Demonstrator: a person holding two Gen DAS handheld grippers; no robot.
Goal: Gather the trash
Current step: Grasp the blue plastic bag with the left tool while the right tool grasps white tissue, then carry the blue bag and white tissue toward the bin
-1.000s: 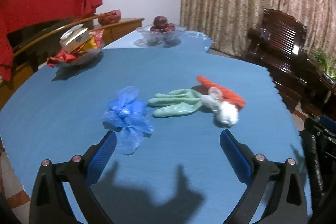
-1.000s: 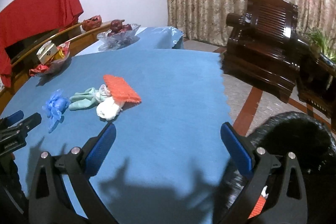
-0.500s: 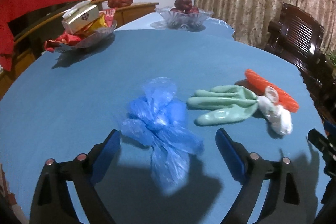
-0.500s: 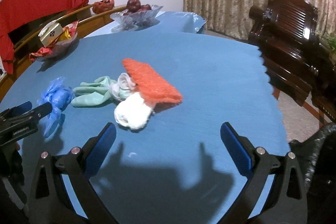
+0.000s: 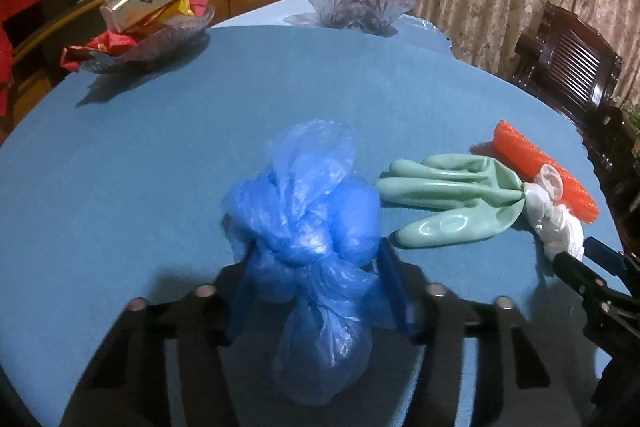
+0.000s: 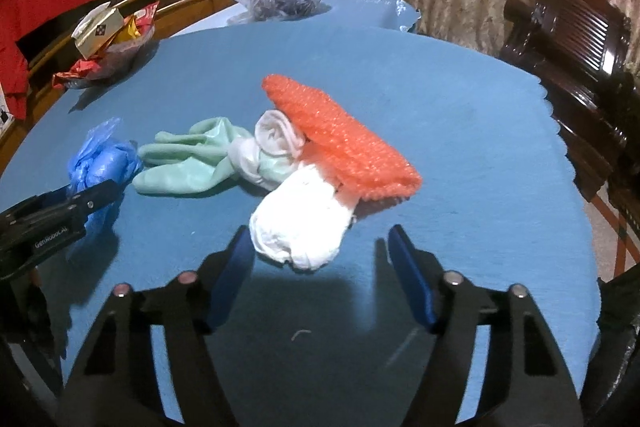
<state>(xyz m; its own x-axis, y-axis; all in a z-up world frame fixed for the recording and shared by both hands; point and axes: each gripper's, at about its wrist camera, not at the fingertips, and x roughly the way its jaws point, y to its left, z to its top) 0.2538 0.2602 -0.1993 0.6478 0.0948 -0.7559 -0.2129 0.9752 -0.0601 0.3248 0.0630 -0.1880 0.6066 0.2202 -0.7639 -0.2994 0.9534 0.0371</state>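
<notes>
On the blue bench (image 5: 160,155), four pieces of trash lie in a row: a knotted blue bag (image 5: 308,227), a green glove (image 5: 452,199), a white wad (image 6: 300,227) and an orange mesh strip (image 6: 340,139). The step in hand is the pickup of the first pieces, both sides at once.

The left tool (image 5: 316,283) points steeply down with the blue bag between its jaws, which are closing; the pads appear to press the bag's knotted waist. The right tool (image 6: 320,267), equally tilted, is closing at half width; the white wad sits just ahead of its tips, not yet gripped.

Next move, as judged: advance the right tool around the wad, finish both closures, then lift.
</notes>
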